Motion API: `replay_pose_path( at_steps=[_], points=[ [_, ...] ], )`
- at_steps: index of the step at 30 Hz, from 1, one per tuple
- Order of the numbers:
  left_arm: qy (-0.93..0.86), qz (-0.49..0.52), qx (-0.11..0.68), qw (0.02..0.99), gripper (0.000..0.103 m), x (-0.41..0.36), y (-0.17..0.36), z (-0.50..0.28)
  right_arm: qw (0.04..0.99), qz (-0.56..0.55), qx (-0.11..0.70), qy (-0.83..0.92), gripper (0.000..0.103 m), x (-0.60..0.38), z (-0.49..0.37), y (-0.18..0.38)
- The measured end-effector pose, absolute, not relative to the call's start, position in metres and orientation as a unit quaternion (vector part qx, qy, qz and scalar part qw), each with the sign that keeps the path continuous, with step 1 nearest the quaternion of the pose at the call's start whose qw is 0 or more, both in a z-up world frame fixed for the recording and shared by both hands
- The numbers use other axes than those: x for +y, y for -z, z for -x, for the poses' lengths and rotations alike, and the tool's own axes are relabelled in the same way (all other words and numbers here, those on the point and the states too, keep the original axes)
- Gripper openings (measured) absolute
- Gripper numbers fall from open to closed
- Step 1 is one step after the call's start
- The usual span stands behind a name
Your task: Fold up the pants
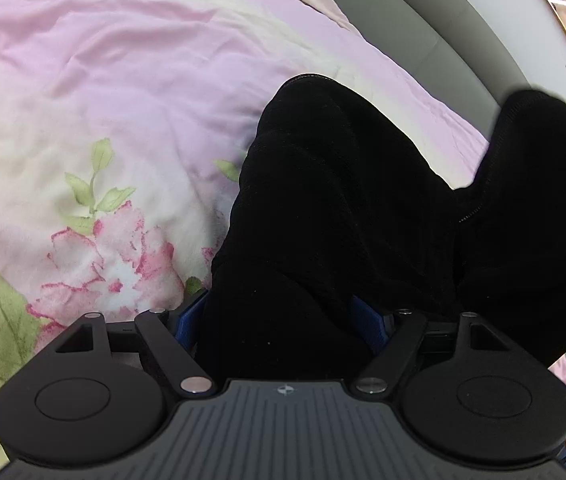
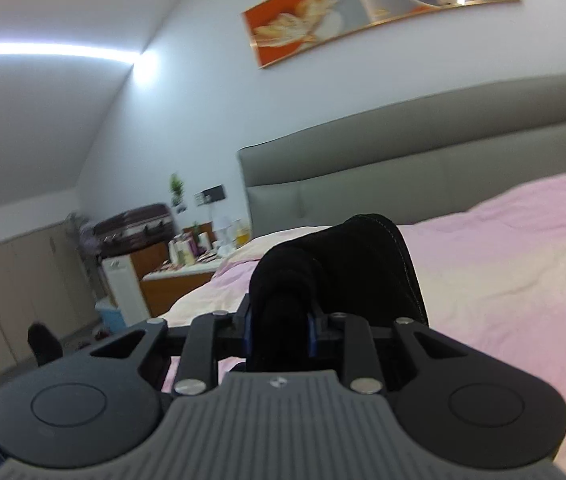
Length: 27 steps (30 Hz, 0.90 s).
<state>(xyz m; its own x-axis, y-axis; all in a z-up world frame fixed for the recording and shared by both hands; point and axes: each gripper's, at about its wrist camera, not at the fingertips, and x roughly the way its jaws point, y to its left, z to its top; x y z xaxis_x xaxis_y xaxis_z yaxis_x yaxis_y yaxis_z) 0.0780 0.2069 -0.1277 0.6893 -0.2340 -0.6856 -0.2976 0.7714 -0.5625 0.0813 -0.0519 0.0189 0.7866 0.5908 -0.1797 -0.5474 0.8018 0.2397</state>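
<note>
The bed (image 1: 103,80) fills the room, its pink quilt creased and printed with a big pink flower (image 1: 111,264) on the side nearest us. Behind the bed stands the grey padded headboard (image 2: 423,168), and above the headboard hangs a long orange and gold picture (image 2: 379,4) on the white wall. Beside the bed, on the side away from the pillows' far edge, there's a wooden counter (image 2: 179,280) crowded with bottles and boxes, too blurred to tell apart.

Now the black pants (image 1: 343,208), and they're on the bed, spread dark across the quilt with two legs splaying toward the headboard, one hem (image 1: 307,80) lying flat on the pink cloth.

Left gripper (image 1: 283,316): blue-padded fingers (image 1: 367,320) set wide, a thick bunch of the black fabric filling the gap between them, so it's grasping the pants.

Right gripper (image 2: 279,328): fingers (image 2: 311,332) drawn close together and clenched on a bunched fold of the pants, which stands up above the bed in a hump with a stitched seam (image 2: 403,256) running down its side. This view is tilted, the bed sloping away under it.
</note>
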Motion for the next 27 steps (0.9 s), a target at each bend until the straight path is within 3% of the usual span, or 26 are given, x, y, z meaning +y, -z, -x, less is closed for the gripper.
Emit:
replay_pose_path(
  at_steps=[8,20,24,27],
  points=[
    [-0.026,0.4,0.376,0.836,0.081,0.235,0.123,-0.057,0.913,0.036,0.111,-0.39,0.021,0.038,-0.059,-0.002],
    [-0.112,0.422,0.231,0.869,0.08,0.294,0.062,0.004,0.857,0.206,0.103,-0.462,0.021,0.098,-0.039,0.05],
    [-0.085,0.421,0.242,0.87,0.081,0.286,0.063,-0.004,0.808,0.295,0.152,-0.487,0.022,0.123,-0.033,0.099],
    [-0.06,0.407,0.263,0.873,0.083,0.278,0.068,-0.009,0.805,0.299,0.156,-0.487,0.025,0.13,-0.031,0.114]
  ],
)
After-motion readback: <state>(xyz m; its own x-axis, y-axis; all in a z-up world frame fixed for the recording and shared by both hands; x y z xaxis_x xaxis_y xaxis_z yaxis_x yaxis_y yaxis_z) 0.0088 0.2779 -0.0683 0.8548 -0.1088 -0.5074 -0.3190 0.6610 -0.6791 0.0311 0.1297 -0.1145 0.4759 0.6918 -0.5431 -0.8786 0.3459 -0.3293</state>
